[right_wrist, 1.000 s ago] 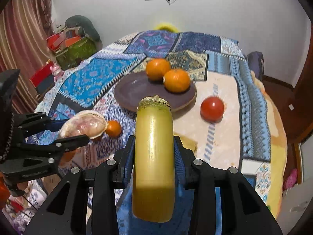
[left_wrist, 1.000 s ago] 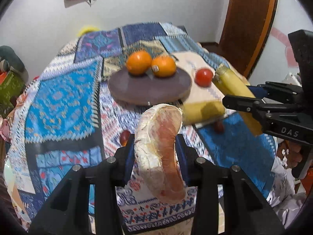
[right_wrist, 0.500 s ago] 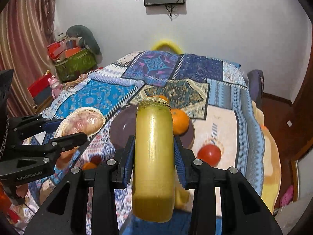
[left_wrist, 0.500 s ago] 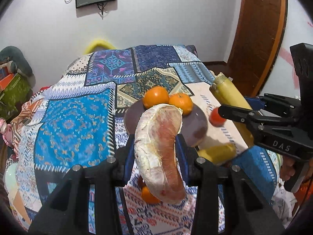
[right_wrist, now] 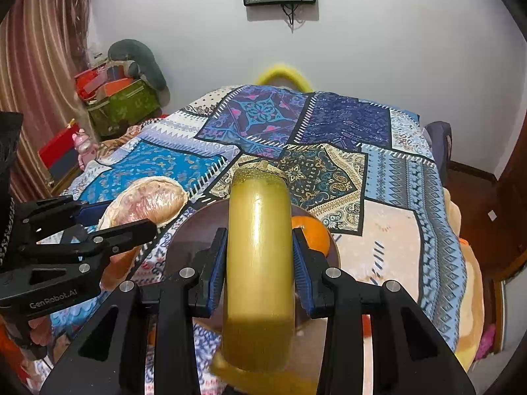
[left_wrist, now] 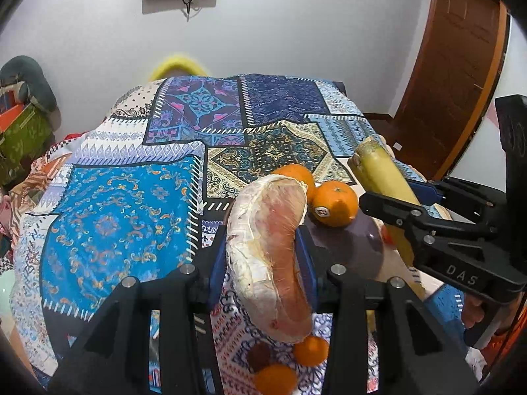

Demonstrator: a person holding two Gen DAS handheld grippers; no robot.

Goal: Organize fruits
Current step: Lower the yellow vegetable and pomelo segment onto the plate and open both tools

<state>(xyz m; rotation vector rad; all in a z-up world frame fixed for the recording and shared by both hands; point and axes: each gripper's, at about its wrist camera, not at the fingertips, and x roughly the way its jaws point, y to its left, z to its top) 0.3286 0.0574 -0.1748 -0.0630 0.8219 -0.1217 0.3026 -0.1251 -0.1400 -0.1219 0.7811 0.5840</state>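
Observation:
My left gripper (left_wrist: 263, 263) is shut on a peeled pomelo wedge (left_wrist: 270, 253), pale rind with pink flesh, held above the bed near the dark round plate (left_wrist: 349, 247). Two oranges (left_wrist: 334, 202) sit on that plate. My right gripper (right_wrist: 260, 260) is shut on a yellow-green sugarcane piece (right_wrist: 260, 263), held over the plate (right_wrist: 191, 240) with one orange (right_wrist: 311, 233) showing beside it. The right gripper shows in the left wrist view (left_wrist: 425, 227), the left gripper in the right wrist view (right_wrist: 85, 230) with the pomelo wedge (right_wrist: 148, 202).
A patchwork bedspread (left_wrist: 131, 204) covers the bed. Small oranges (left_wrist: 311, 350) and a dark fruit (left_wrist: 258, 355) lie on it below my left gripper. Boxes and toys (right_wrist: 115, 98) stand at the left wall, a wooden door (left_wrist: 454, 65) at the right.
Both grippers have risen and tilted up with their fruit. The plate and oranges now sit lower and closer in both views. The red tomato is out of sight.

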